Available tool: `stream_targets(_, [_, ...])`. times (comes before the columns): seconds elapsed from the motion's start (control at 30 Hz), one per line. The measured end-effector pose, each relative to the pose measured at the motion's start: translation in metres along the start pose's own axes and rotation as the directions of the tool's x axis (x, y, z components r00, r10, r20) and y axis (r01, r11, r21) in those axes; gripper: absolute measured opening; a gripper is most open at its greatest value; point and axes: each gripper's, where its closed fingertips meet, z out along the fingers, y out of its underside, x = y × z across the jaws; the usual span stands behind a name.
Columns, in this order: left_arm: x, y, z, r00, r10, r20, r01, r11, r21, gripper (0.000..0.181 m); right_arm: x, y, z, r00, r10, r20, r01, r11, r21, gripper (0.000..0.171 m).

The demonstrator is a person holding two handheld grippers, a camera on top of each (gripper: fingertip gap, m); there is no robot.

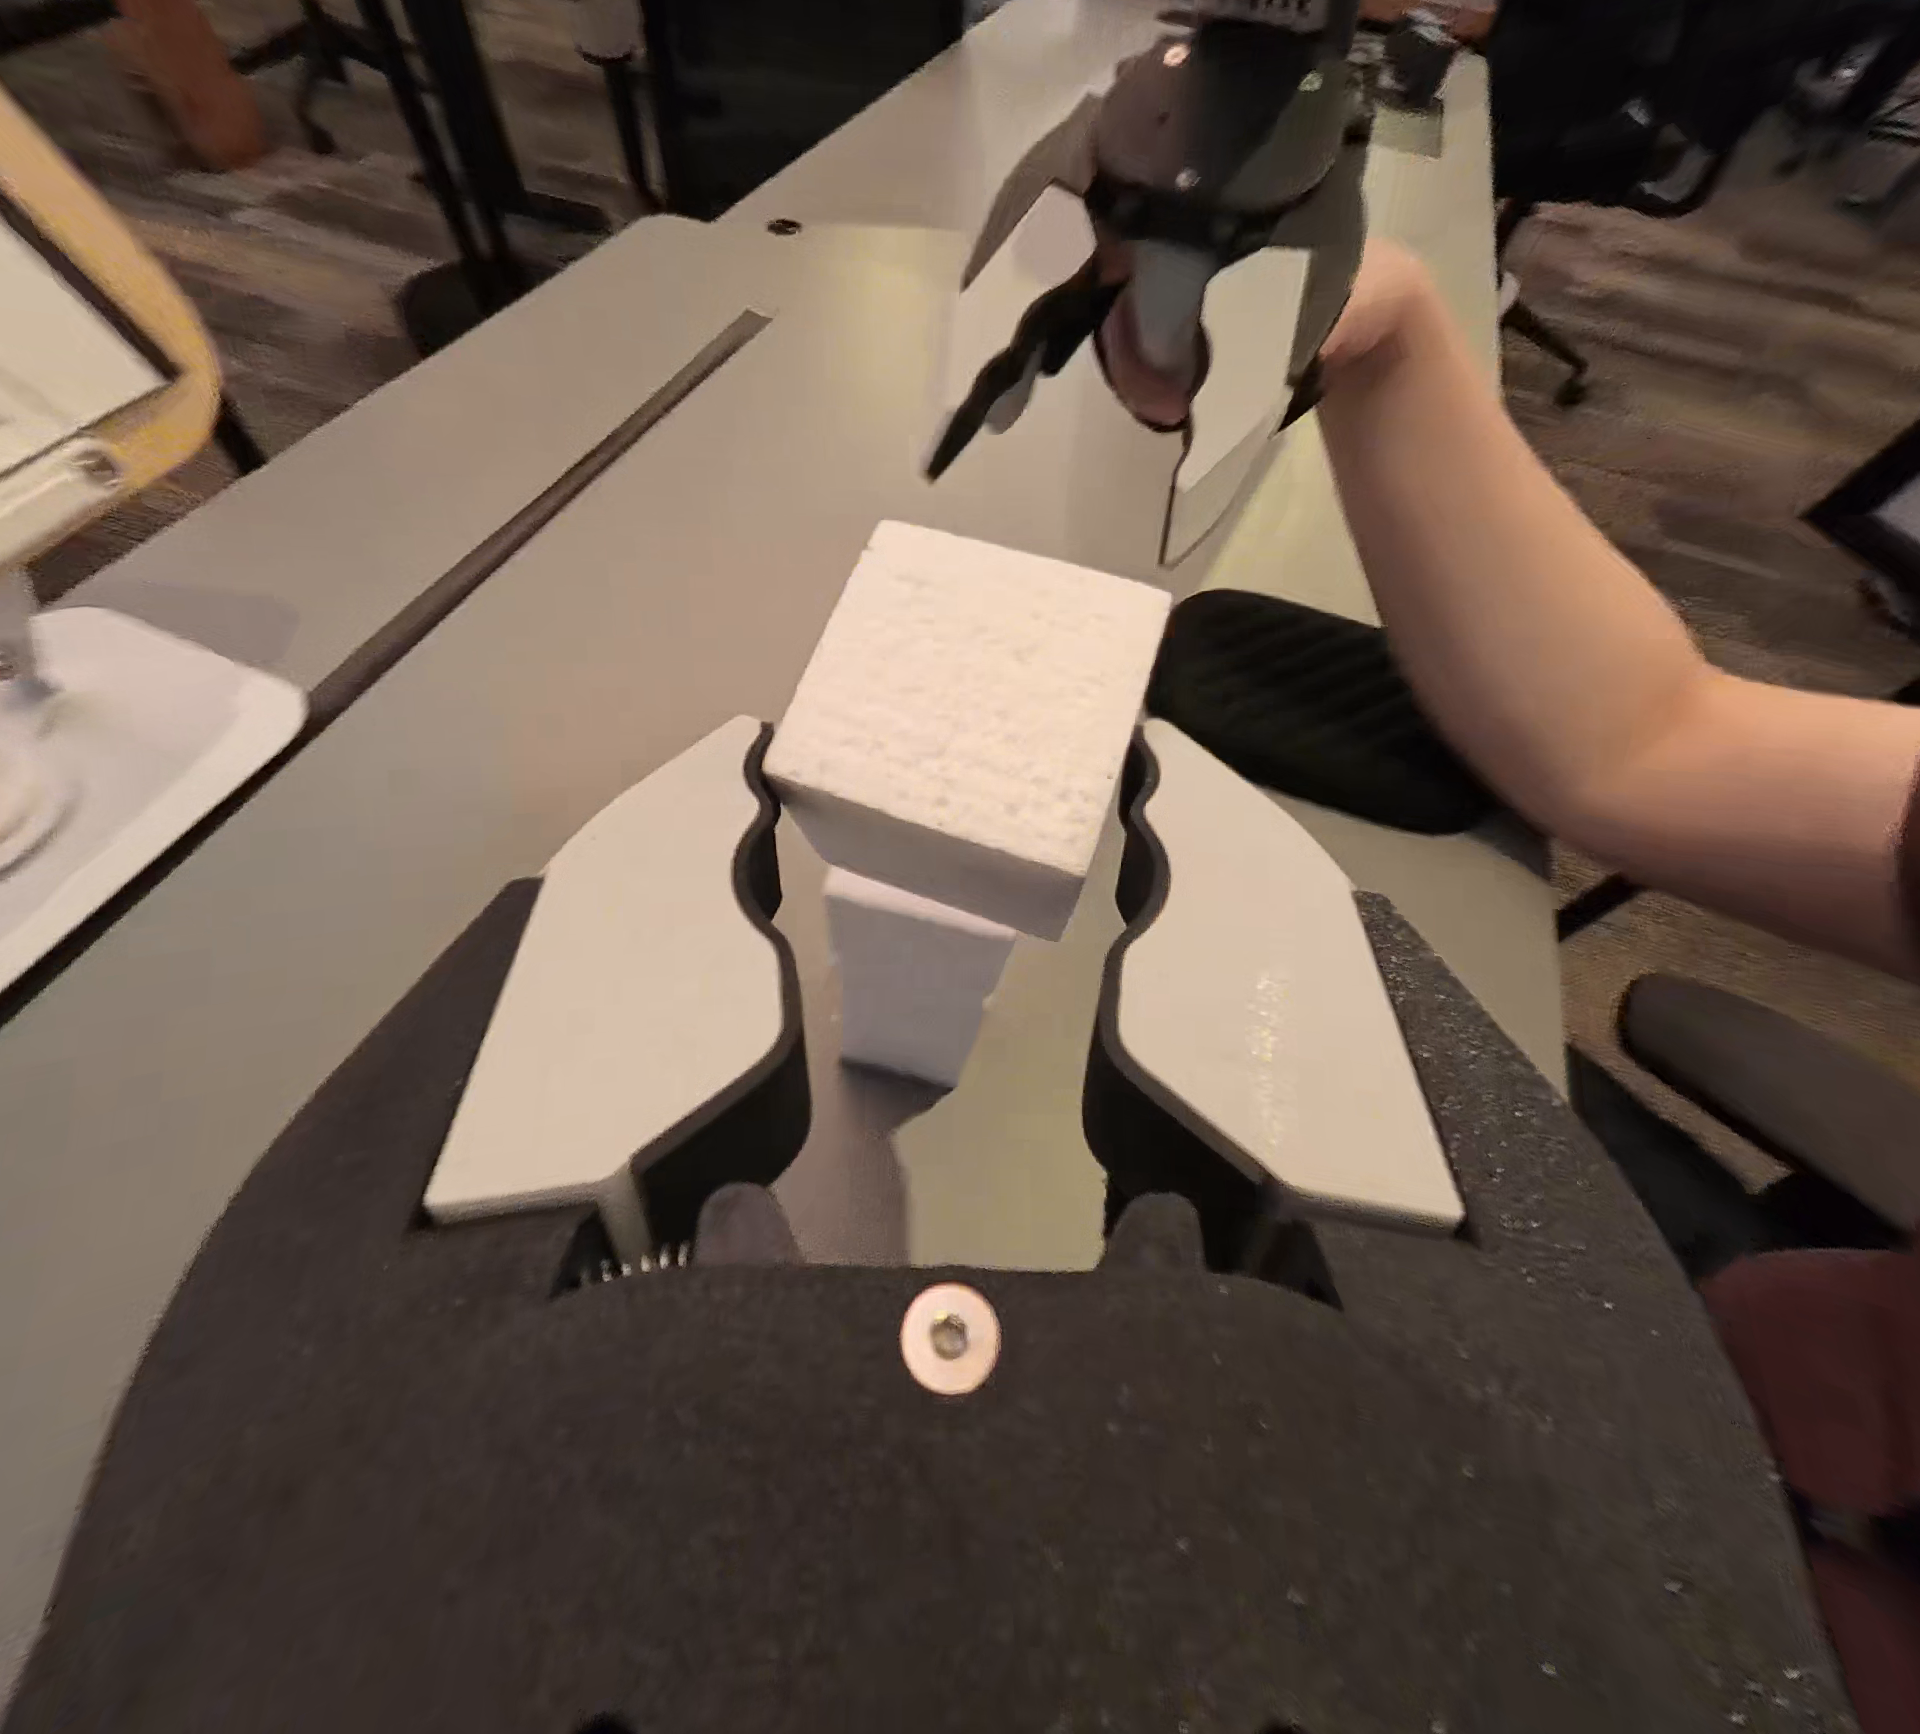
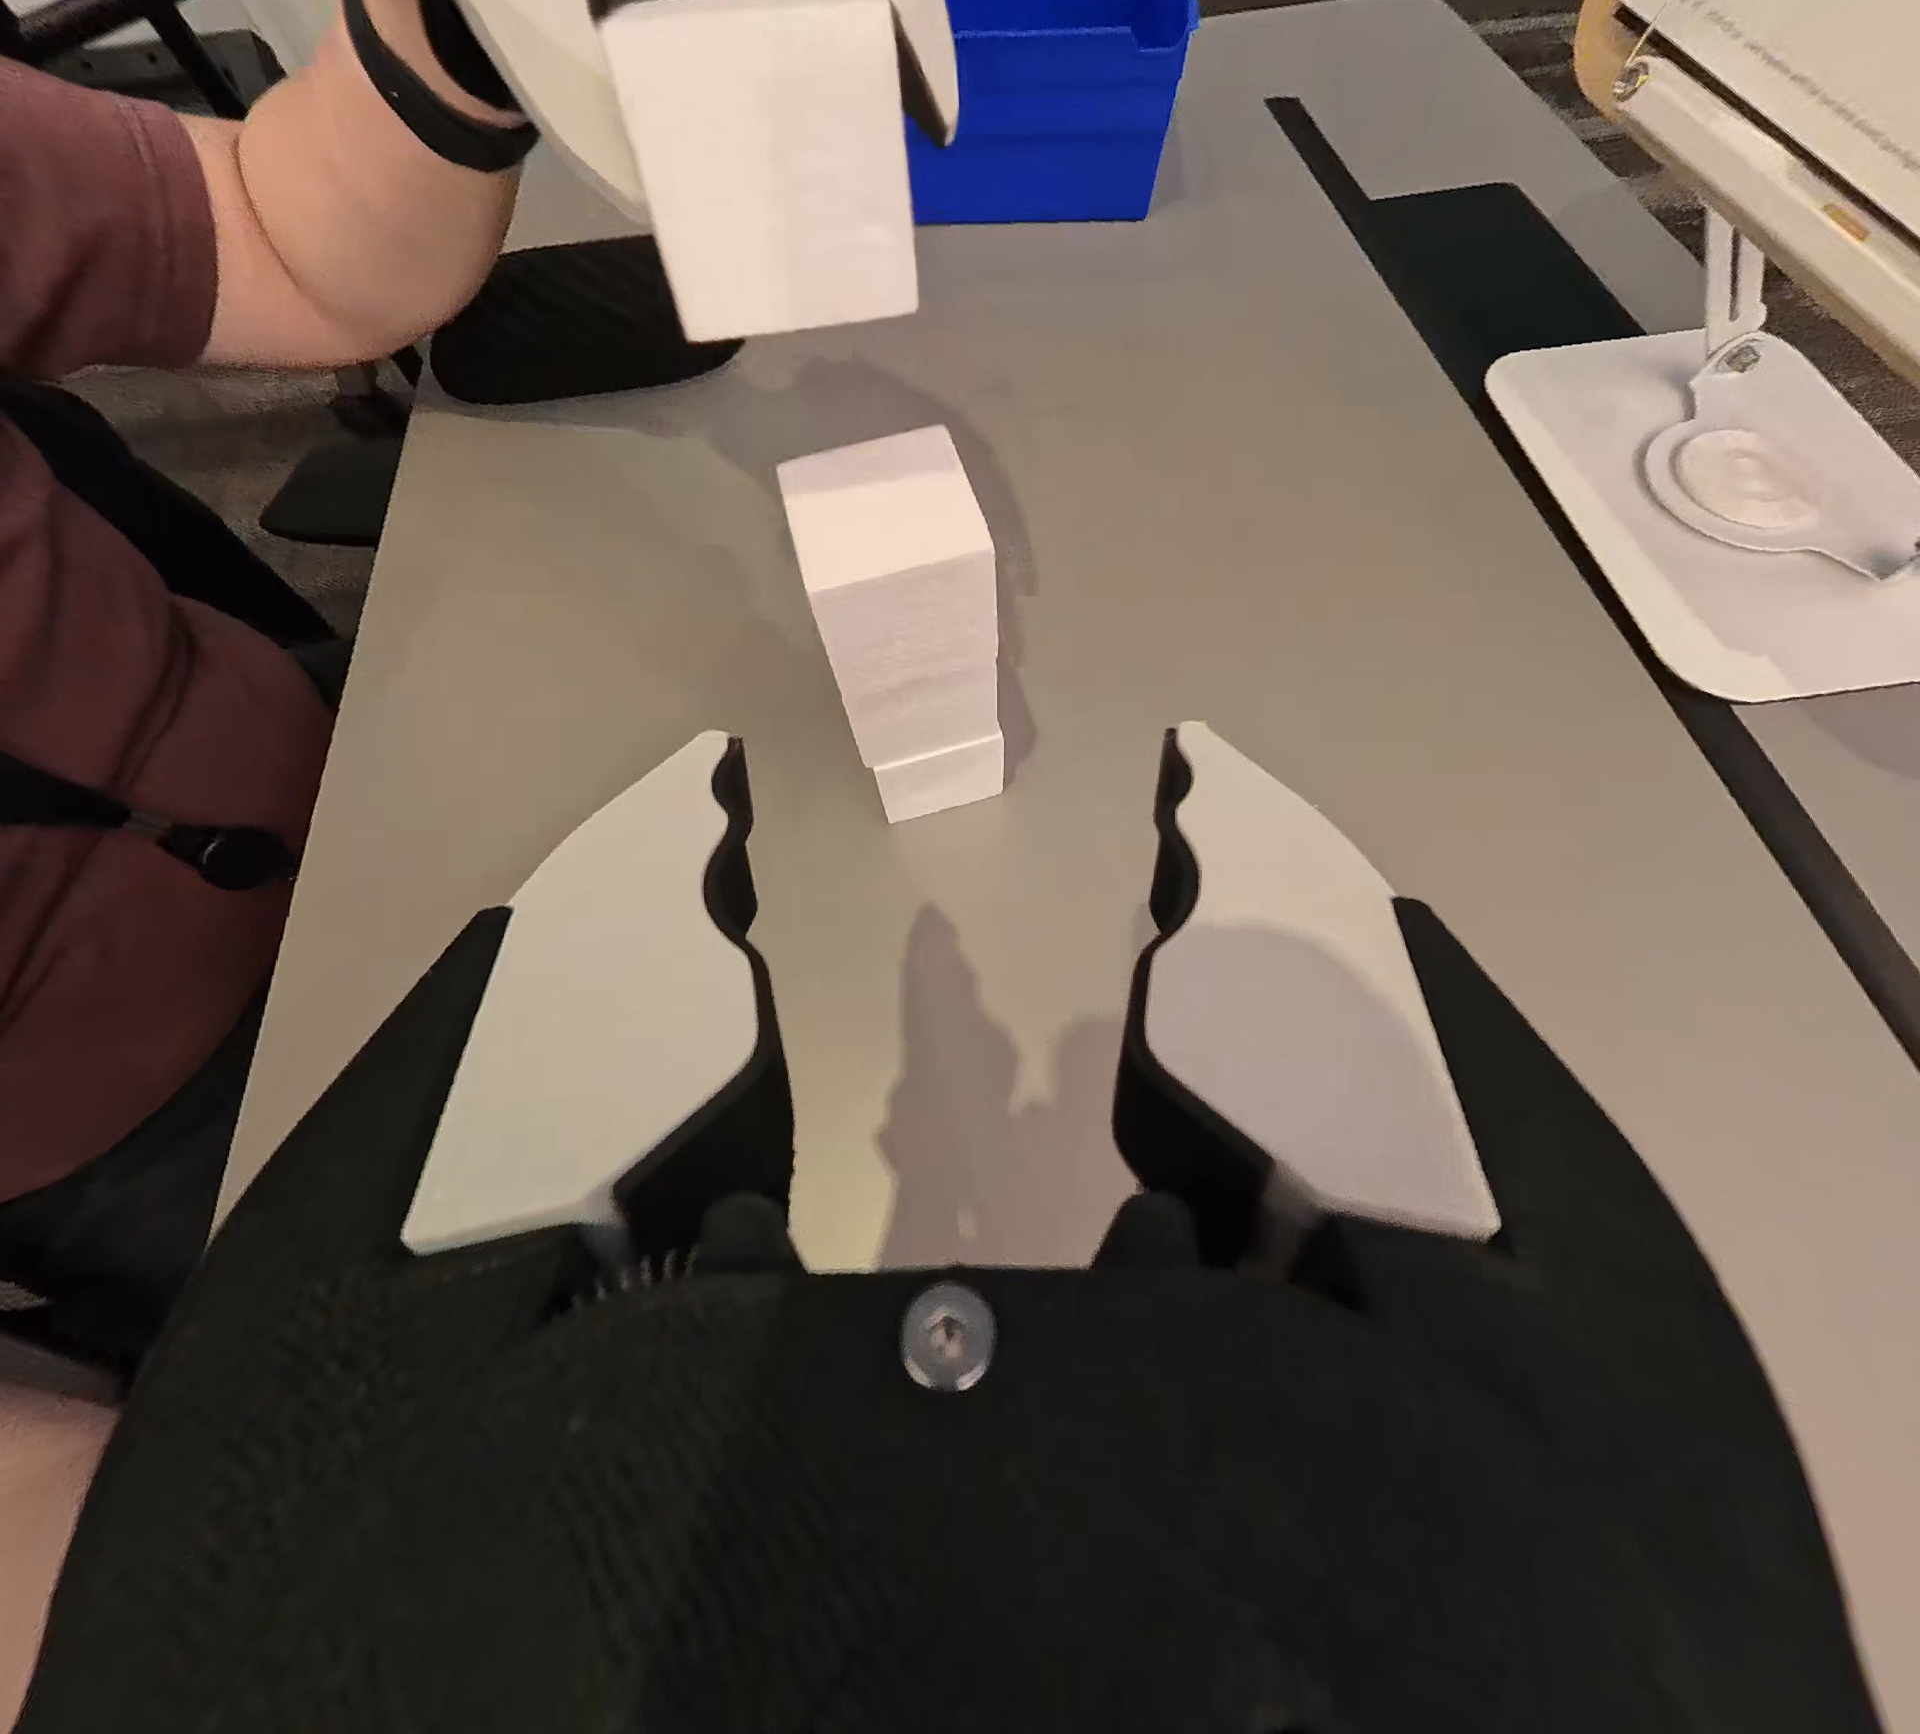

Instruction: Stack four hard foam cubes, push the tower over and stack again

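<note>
My left gripper (image 1: 951,739) is shut on a white foam cube (image 1: 956,697) and holds it in the air just above a tower of white foam cubes (image 1: 909,988). In the right wrist view the held cube (image 2: 779,209) hangs in the left gripper (image 2: 758,84), above and behind the tower (image 2: 894,604), which looks three cubes high, its bottom cube slightly offset. The tower stands mid-table (image 2: 1247,541). My right gripper (image 2: 951,739) is open and empty, on the near side of the tower. It also shows in the left wrist view (image 1: 1049,510), beyond the held cube.
A blue bin (image 2: 1049,74) stands at the far end of the table. A white stand with a tilted board (image 2: 1704,541) is at the right edge. A dark slot (image 2: 1340,167) runs along the table. A black chair back (image 2: 582,313) sits at the left edge. Some 12 centimetres of space lies between my two pairs of fingers.
</note>
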Motion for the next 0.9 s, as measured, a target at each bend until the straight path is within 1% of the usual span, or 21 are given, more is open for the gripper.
stream_targets(0.03, [0.002,-0.002,0.010,1.000,-0.007,-0.004,0.007,1.000,-0.024,0.063,0.001,0.004,0.000,1.000,0.003,0.002,-0.003,1.000,-0.010,0.076])
stream_targets(0.1, [-0.004,0.007,0.025,0.999,0.014,0.045,-0.009,0.995,-0.101,0.063,0.003,0.015,0.003,1.000,0.006,-0.004,-0.006,0.998,-0.058,0.076])
stream_targets(0.17, [-0.009,0.015,0.034,0.996,0.032,0.084,-0.021,0.992,-0.121,0.063,0.005,0.021,0.003,1.000,-0.004,-0.014,0.002,0.996,-0.087,0.076])
stream_targets(0.23, [-0.007,0.020,0.040,0.997,0.021,0.072,-0.011,0.991,-0.134,0.063,0.003,0.018,0.003,1.000,-0.004,0.000,0.004,0.998,-0.068,0.076])
stream_targets(0.33, [-0.007,0.027,0.041,0.996,0.036,0.085,-0.020,0.983,-0.183,0.063,0.001,0.013,0.004,1.000,-0.010,0.014,0.011,0.999,-0.045,0.076])
stream_targets(0.47, [-0.007,0.029,0.037,0.989,0.089,0.114,-0.064,0.976,-0.207,0.063,0.001,0.017,0.007,1.000,-0.006,0.024,0.008,0.998,-0.068,0.075])
stream_targets(0.6, [-0.004,0.035,0.040,0.993,0.069,0.099,-0.045,0.973,-0.228,0.063,0.003,0.020,0.010,1.000,0.006,0.028,-0.003,0.996,-0.086,0.075])
stream_targets(0.7, [-0.005,0.036,0.042,0.991,0.072,0.115,-0.045,0.974,-0.221,0.064,0.003,0.024,0.012,0.999,0.015,0.033,-0.011,0.995,-0.098,0.075])
stream_targets(0.73, [-0.007,0.038,0.042,0.989,0.077,0.127,-0.046,0.972,-0.230,0.073,0.003,0.025,0.013,0.999,0.017,0.033,-0.014,0.995,-0.101,0.075])
stream_targets(0.77, [-0.010,0.038,0.042,0.985,0.085,0.150,-0.049,0.971,-0.233,0.086,0.003,0.026,0.013,0.999,0.018,0.032,-0.015,0.995,-0.102,0.075])
stream_targets(0.8, [-0.013,0.037,0.039,0.980,0.096,0.175,-0.054,0.971,-0.231,0.091,0.004,0.026,0.012,0.999,0.016,0.029,-0.013,0.995,-0.101,0.075])
stream_targets(0.87, [-0.015,0.033,0.028,0.972,0.105,0.210,-0.062,0.978,-0.200,0.096,0.004,0.025,0.010,1.000,0.006,0.019,-0.004,0.996,-0.094,0.075])
stream_targets(0.9, [-0.014,0.032,0.019,0.970,0.093,0.222,-0.056,0.984,-0.168,0.094,0.004,0.024,0.007,1.000,0.000,0.012,0.001,0.996,-0.090,0.075])
